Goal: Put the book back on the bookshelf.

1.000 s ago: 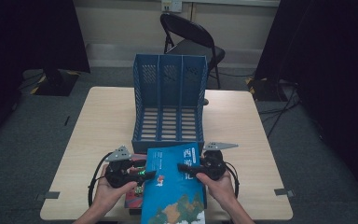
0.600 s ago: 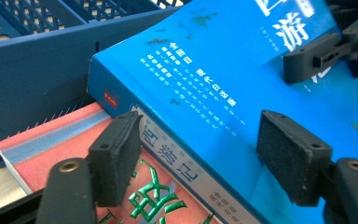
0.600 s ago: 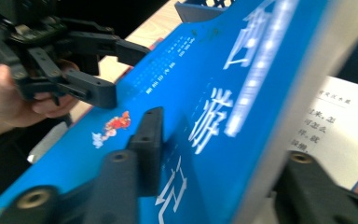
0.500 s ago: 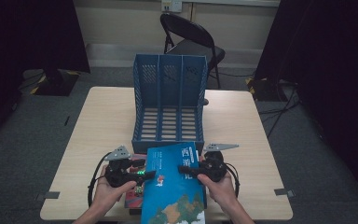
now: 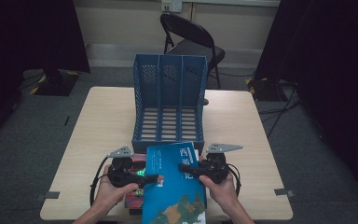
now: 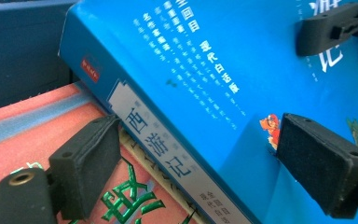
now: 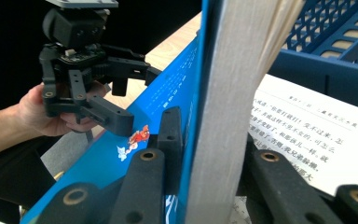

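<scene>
Thick blue softcover book [image 5: 175, 184] tilted on the red book stack [image 6: 37, 135]. Right gripper [image 7: 205, 140] just closing, clamped on its page edge. Left gripper [image 6: 191, 163] just opening, straddling the spine, pads clear. Heavy, floppy, glossy; grip near the spine.

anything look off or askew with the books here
The blue book sits tilted, its spine edge propped on the red book below rather than lying flat. The right gripper pinches only its front cover and some pages, so the book gapes open. The left gripper stands open around its spine.

Blue book [image 5: 175, 186], blue slotted file rack [image 5: 169, 100]
</scene>
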A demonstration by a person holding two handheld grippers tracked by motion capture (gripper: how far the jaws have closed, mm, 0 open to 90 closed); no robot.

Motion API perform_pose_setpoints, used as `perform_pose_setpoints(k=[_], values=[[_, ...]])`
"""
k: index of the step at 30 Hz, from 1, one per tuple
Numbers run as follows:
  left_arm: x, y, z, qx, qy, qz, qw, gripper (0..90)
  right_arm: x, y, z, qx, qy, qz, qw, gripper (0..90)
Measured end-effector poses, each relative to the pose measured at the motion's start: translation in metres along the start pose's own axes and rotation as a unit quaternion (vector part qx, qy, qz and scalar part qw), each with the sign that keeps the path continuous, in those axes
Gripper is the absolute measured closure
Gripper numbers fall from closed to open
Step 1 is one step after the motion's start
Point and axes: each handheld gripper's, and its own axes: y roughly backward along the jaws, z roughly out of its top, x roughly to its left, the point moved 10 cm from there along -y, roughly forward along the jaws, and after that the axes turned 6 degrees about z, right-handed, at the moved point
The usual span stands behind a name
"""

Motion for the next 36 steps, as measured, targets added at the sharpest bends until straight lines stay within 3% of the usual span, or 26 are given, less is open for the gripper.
perform_pose_setpoints(k=[2,5,12,14,15,20,23,27,33,36], values=[[0.001,0.001,0.000,0.002,0.002,-0.003,1.0000,13.2,0.002,0.001,0.001,-0.003,0.001,0.002,1.0000,73.9],[0.003,0.003,0.003,-0.009,0.021,-0.009,0.9997,18.5,0.002,0.002,0.002,-0.010,0.001,0.001,0.9999,74.0],[0.002,0.001,0.004,-0.012,0.024,-0.022,0.9994,21.2,0.003,0.007,0.006,-0.013,0.006,-0.003,0.9999,74.5],[-0.001,-0.001,0.004,-0.009,0.064,-0.055,0.9965,24.8,0.004,0.008,0.008,-0.013,0.009,-0.002,0.9999,74.9],[-0.003,-0.002,0.004,-0.009,0.072,-0.061,0.9955,26.7,0.006,0.009,0.009,-0.016,0.011,0.000,0.9998,75.2],[-0.010,-0.004,0.006,-0.002,0.064,-0.068,0.9957,24.5,0.012,0.011,0.013,-0.017,0.020,0.004,0.9996,76.3],[-0.010,-0.002,0.009,-0.007,0.075,-0.078,0.9942,29.4,0.011,0.013,0.013,-0.019,0.024,-0.002,0.9995,77.1],[-0.014,0.000,0.013,-0.010,0.068,-0.080,0.9944,31.6,0.008,0.013,0.013,-0.022,0.019,-0.012,0.9995,77.3],[-0.019,0.000,0.018,-0.021,0.069,-0.093,0.9930,35.6,0.011,0.014,0.016,-0.019,0.025,-0.021,0.9993,77.3],[-0.025,0.001,0.020,-0.026,0.070,-0.113,0.9908,38.6,0.015,0.015,0.016,-0.012,0.030,-0.017,0.9993,77.2]])
